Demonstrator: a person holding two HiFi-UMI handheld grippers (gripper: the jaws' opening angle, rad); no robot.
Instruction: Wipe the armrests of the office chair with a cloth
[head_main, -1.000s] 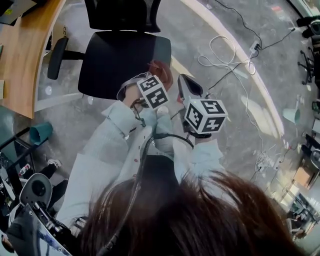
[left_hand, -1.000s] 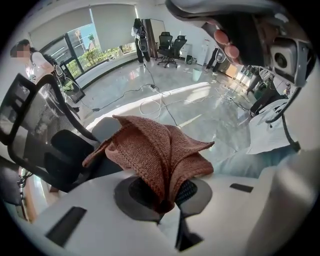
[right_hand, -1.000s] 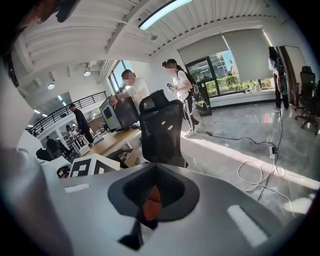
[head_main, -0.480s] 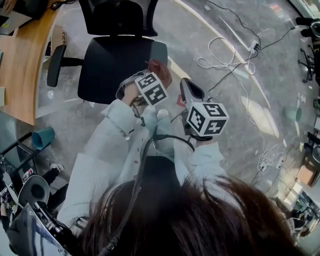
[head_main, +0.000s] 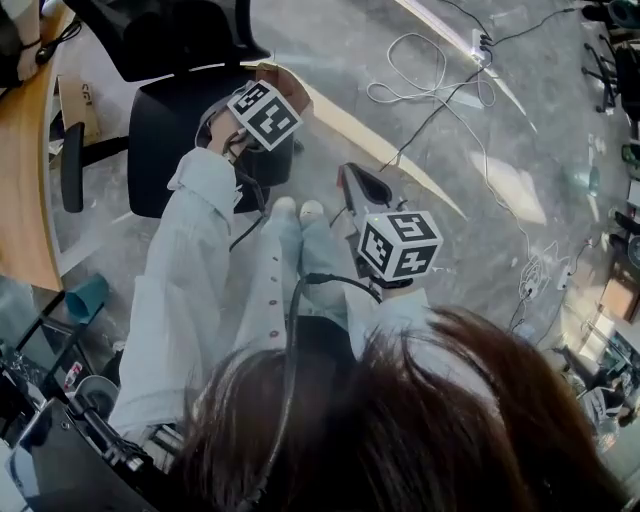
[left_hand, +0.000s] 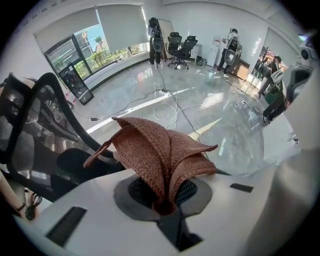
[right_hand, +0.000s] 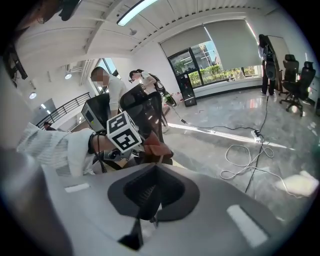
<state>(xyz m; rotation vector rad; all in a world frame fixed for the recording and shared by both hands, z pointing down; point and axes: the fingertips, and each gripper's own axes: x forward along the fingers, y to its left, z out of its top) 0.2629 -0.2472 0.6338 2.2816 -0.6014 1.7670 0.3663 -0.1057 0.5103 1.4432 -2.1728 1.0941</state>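
Office chair (head_main: 190, 120) stands far left, beside the desk (head_main: 25, 200) at the left edge. Left gripper (left_hand: 165, 197), cloth (left_hand: 150, 150) between its jaws, hangs over the chair's right side. Right gripper (right_hand: 152, 190) sits nearer, further right. Cable (head_main: 430, 90) lies far right.

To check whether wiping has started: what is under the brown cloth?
The cloth, pinched in the left gripper, is over the edge of the chair's black seat. Any armrest beneath it is covered, so contact cannot be seen.

The room was brightly lit by daylight from the windows (left_hand: 90, 47) and a ceiling strip light (right_hand: 136, 10). Glare was thrown off the polished floor (head_main: 510, 185). Both gripper views were bent and darkened at the edges.
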